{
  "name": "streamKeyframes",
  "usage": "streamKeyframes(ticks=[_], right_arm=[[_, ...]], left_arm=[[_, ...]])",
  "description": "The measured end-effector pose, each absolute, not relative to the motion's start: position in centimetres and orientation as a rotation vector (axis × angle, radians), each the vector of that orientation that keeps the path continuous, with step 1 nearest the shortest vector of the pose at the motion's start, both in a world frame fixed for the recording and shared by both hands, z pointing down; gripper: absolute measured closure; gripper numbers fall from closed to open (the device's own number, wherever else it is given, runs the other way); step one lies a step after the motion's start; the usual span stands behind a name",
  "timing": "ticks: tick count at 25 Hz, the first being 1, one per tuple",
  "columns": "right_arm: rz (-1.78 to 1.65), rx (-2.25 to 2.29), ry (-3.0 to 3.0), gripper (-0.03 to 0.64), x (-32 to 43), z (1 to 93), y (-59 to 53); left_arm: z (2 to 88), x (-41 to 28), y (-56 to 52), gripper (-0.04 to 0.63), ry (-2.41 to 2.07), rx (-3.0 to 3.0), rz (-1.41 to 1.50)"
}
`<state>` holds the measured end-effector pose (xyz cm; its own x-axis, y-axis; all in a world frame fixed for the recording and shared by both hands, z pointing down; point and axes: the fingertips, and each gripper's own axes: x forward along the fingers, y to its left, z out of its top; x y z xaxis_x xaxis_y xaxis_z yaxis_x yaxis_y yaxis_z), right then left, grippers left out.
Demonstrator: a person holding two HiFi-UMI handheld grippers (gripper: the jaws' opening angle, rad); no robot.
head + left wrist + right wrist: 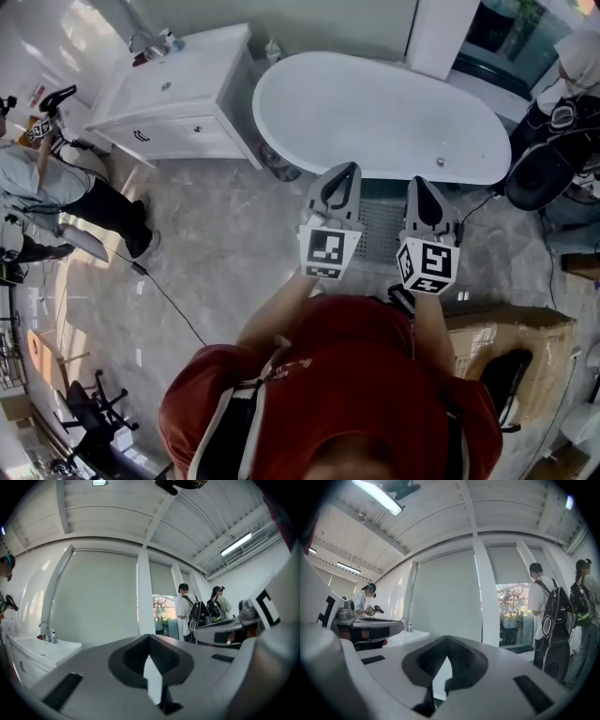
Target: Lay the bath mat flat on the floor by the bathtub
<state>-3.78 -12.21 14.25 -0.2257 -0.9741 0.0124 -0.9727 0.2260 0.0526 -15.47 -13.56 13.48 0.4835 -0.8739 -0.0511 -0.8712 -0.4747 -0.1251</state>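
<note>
In the head view a grey ribbed bath mat (378, 230) lies on the marble floor against the white bathtub (380, 117), partly hidden behind my two grippers. My left gripper (342, 171) and right gripper (419, 184) are held side by side above the mat, pointing towards the tub. Both are shut with nothing between their jaws. The left gripper view shows the left gripper (149, 639) with its tips together, facing wall and ceiling. The right gripper view shows the same for the right gripper (447, 641). Neither gripper view shows the mat.
A white vanity cabinet (178, 94) stands left of the tub. A person (56, 178) stands at the far left, with a cable (164, 295) running across the floor. A cardboard box (506, 337) sits at my right. Two people with backpacks (548, 616) stand by a doorway.
</note>
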Motion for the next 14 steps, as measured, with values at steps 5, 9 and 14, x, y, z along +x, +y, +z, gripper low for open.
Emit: streamKeyframes(ticks=[5,9,14], right_arm=[[-0.060,1.917,-2.436,0.606,-4.0,14.2,-12.5],[-0.061,1.912,-2.431,0.606,-3.9,14.3,-12.5],[-0.060,1.928,-2.417,0.606,-2.9,14.3,-11.8]], left_arm=[[13.5,-15.9,-13.6,0.581,1.545,-2.589,-0.024],[13.5,-15.9,-13.4,0.581,1.547,-2.592,-0.019],[13.2,-15.3,-12.6,0.581,1.545,-2.595,0.018]])
